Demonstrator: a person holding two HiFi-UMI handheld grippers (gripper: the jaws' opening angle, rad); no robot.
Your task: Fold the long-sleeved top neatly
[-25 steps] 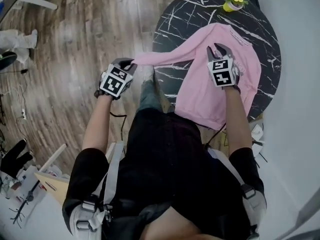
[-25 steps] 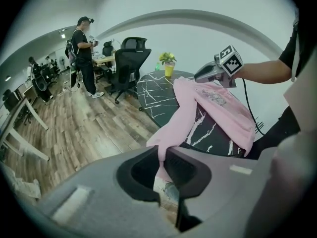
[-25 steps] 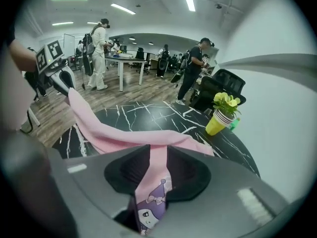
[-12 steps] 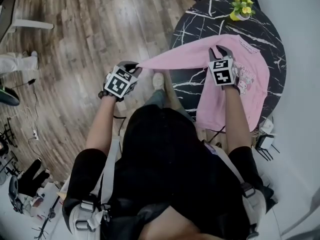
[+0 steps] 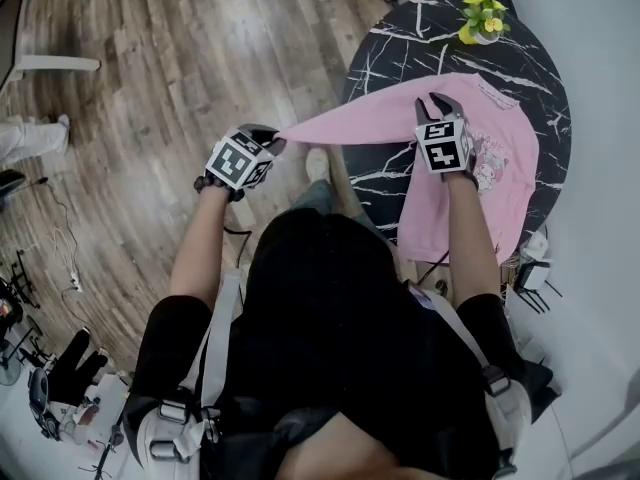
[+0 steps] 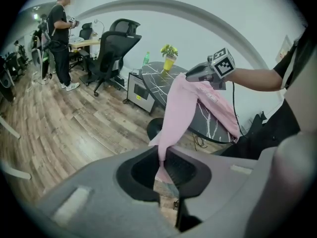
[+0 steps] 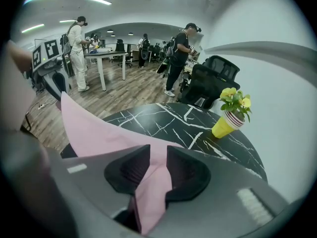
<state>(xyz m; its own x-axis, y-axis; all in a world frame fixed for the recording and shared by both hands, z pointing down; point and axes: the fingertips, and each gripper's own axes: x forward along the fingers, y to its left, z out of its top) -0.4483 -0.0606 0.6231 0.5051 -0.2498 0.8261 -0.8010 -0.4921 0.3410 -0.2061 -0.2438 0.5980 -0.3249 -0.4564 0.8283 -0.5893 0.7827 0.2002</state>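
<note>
A pink long-sleeved top (image 5: 480, 173) lies on the round black marble table (image 5: 530, 63) and hangs over its near edge. One sleeve (image 5: 345, 123) is stretched out to the left, off the table and over the floor. My left gripper (image 5: 274, 140) is shut on the sleeve's cuff (image 6: 161, 155). My right gripper (image 5: 438, 102) is shut on the pink cloth (image 7: 148, 182) up near the shoulder, above the table. In the left gripper view the sleeve (image 6: 181, 108) runs up to the right gripper (image 6: 198, 73).
A yellow pot with a plant (image 5: 480, 18) stands at the table's far edge. Wooden floor (image 5: 170, 78) lies to the left. Black office chairs (image 6: 116, 43) and a person (image 6: 59, 36) stand beyond the table, with more people (image 7: 181, 53) at desks farther back.
Both grippers have moved a little with the top still held. The sleeve is pulled tighter and flatter to the left, and the body of the top has shifted right on the table.
</note>
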